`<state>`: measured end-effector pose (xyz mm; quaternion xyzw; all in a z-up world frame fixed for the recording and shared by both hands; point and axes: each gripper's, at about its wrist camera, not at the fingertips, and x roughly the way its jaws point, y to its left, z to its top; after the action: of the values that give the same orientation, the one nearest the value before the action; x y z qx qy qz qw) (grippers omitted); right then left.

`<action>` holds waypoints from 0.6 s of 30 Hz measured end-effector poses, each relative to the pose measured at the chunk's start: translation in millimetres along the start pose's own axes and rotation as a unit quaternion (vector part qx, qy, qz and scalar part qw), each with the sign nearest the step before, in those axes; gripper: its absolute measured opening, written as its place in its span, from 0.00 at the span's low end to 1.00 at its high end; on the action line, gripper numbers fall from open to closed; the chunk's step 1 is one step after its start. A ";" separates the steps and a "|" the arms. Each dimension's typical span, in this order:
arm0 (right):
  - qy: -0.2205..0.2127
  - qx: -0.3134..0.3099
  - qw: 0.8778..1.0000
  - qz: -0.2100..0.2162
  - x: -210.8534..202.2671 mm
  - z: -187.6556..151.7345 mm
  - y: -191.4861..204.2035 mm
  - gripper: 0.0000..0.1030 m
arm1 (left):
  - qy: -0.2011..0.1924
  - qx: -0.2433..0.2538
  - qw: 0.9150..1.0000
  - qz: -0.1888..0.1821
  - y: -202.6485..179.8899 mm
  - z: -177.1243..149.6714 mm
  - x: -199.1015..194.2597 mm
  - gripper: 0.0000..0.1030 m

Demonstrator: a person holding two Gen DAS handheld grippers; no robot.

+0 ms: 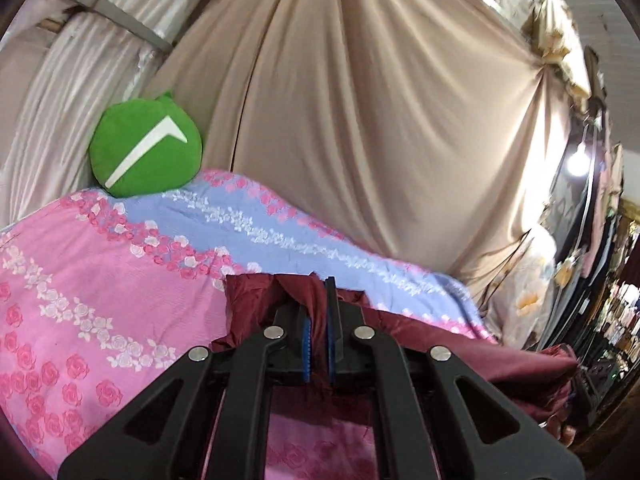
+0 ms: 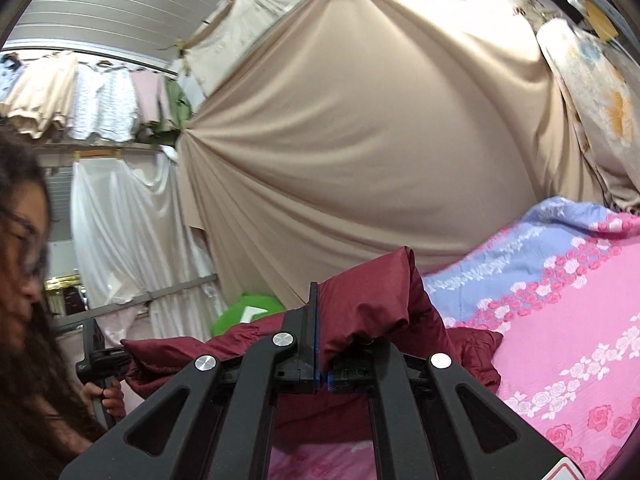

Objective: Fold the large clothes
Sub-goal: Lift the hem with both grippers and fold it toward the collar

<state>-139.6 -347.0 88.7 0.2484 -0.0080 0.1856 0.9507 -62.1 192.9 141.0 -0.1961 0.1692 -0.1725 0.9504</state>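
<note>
Maroon padded garment [image 1: 460,344]: large, glossy, quilted. It sits in the lower centre of both wrist views, lifted off the pink and blue floral bedspread [image 1: 100,280] that fills the lower left of the left view and the lower right of the right view.

Left gripper [image 1: 318,320]: jaws narrow, clamped on a pinch of the maroon cloth, which bunches up between the blue pads.

Right gripper [image 2: 320,340]: jaws likewise drawn together on a fold of the garment. The fabric drapes over its right finger and hides it.

Reason for hold, as a judgement: two separate edge grips, raised clear of the bed, let the heavy cloth hang and spread before being laid flat for a fold. No fold appears made yet.

Person's hand [image 2: 106,394]: lower left of the right view, wrapped round the handle of the other tool.

Green round cushion [image 1: 146,148]: upper left of the left view, resting at the far edge of the bedspread.

Beige draped sheet [image 1: 380,120]: backdrop across the upper centre of both views.

Hanging clothes [image 2: 80,96]: upper left of the right view.
</note>
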 end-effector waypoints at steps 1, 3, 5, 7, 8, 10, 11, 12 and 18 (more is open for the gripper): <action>0.006 0.003 1.000 -0.007 8.5 0.3 -3.8 0.02 | 0.009 -0.002 1.000 0.003 3.3 1.4 13.1 0.04; 0.022 0.013 0.999 -0.022 35.9 0.6 -19.3 0.02 | 0.028 -0.003 1.000 0.009 9.9 4.9 43.6 0.04; 0.038 0.023 0.998 -0.038 63.0 3.0 -33.4 0.02 | 0.042 0.004 0.999 0.024 13.7 7.8 74.2 0.04; 0.052 0.029 0.997 -0.050 89.9 5.4 -47.0 0.02 | 0.053 0.016 0.998 0.038 16.5 13.8 107.7 0.04; 0.058 0.030 0.996 -0.056 100.9 7.2 -52.4 0.02 | 0.057 0.020 0.997 0.045 17.7 16.7 122.3 0.04; 0.072 0.032 0.994 -0.075 132.3 11.2 -67.1 0.02 | 0.070 0.025 0.996 0.059 22.2 24.4 159.8 0.04; 0.080 0.034 0.993 -0.082 151.0 12.6 -76.3 0.02 | 0.074 0.027 0.995 0.066 24.9 27.3 176.0 0.04; 0.085 0.035 0.992 -0.089 163.0 13.5 -81.6 0.02 | 0.081 0.029 0.993 0.075 28.0 29.8 194.0 0.04; 0.125 0.048 0.981 -0.141 245.7 6.3 -124.6 0.02 | 0.116 0.033 0.985 0.121 45.9 33.7 285.2 0.04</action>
<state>134.1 -364.9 62.2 0.2677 0.1547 0.0789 0.9477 214.9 130.7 78.0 -0.1218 0.2949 -0.0828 0.9441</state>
